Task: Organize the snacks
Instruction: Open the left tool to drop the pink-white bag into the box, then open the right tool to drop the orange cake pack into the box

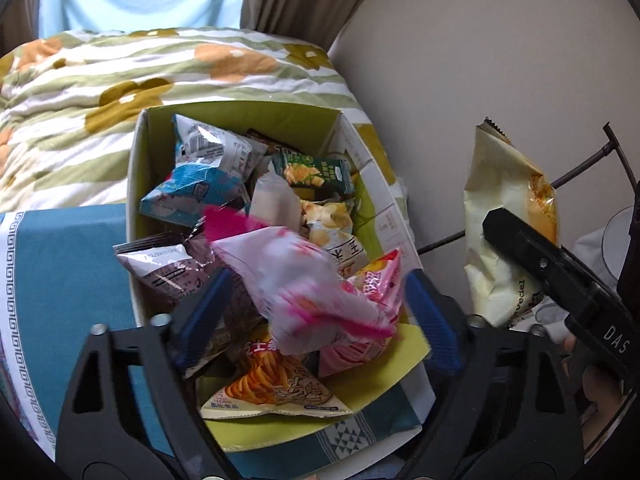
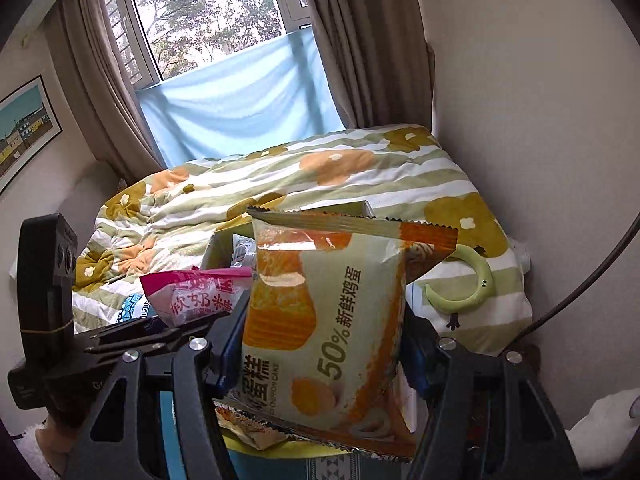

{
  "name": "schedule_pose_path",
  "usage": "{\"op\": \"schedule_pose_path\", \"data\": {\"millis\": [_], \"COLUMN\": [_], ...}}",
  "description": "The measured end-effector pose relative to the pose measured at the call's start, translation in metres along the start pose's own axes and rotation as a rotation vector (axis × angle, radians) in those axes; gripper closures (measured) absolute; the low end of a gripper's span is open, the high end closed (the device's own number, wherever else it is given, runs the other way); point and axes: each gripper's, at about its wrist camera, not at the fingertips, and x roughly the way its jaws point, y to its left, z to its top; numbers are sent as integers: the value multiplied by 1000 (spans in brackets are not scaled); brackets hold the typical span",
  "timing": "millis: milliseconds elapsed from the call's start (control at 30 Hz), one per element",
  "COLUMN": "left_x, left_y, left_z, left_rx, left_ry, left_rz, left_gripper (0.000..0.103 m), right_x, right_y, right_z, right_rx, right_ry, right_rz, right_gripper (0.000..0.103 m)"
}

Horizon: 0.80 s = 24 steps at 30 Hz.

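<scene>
Right wrist: cake bag (image 2: 332, 320) clamped.

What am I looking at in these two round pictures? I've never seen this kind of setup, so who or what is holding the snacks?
No robot here: a person holds a two-finger gripper in each hand, with a wide-angle camera on each looking along its fingers.

The left-hand camera looks down into an open cardboard box full of snack packets, set on a blue cloth beside a flowered quilt. The left gripper is open; a blurred pink candy bag sits between its fingers, not pressed by them, just above the box.

The right-hand camera faces the bed and window. The right gripper is shut on a cream-and-orange cake packet, held near the box and not yet in it. That packet also shows at the right of the left camera's picture.
</scene>
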Motion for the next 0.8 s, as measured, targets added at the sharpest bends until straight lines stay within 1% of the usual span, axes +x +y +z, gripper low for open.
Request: {"op": "schedule_pose_path", "data": {"millis": [33, 167, 333, 500, 667, 800], "left_x": [-3, -11, -28, -39, -54, -67], "left_y": [5, 28, 48, 59, 76, 90], "left_z": [-2, -4, -1, 0, -9, -21], "left_rx": [-9, -46, -66, -71, -100, -148], "left_ry": [-14, -10, -55, -86, -97, -108], "left_rz": [14, 43, 99, 174, 280, 315], "left_gripper": [1, 1, 1, 1, 1, 1], "right_x": [1, 11, 24, 48, 79, 106], "right_y": [-3, -10, -12, -17, -16, -10], "right_z": [0, 1, 7, 26, 43, 48], "right_rx": [3, 10, 1, -47, -95, -137], "right_ry": [4, 22, 43, 91, 136, 188], "right_rz": [6, 28, 49, 75, 93, 116], "right_gripper": [43, 43, 43, 43, 43, 41]}}
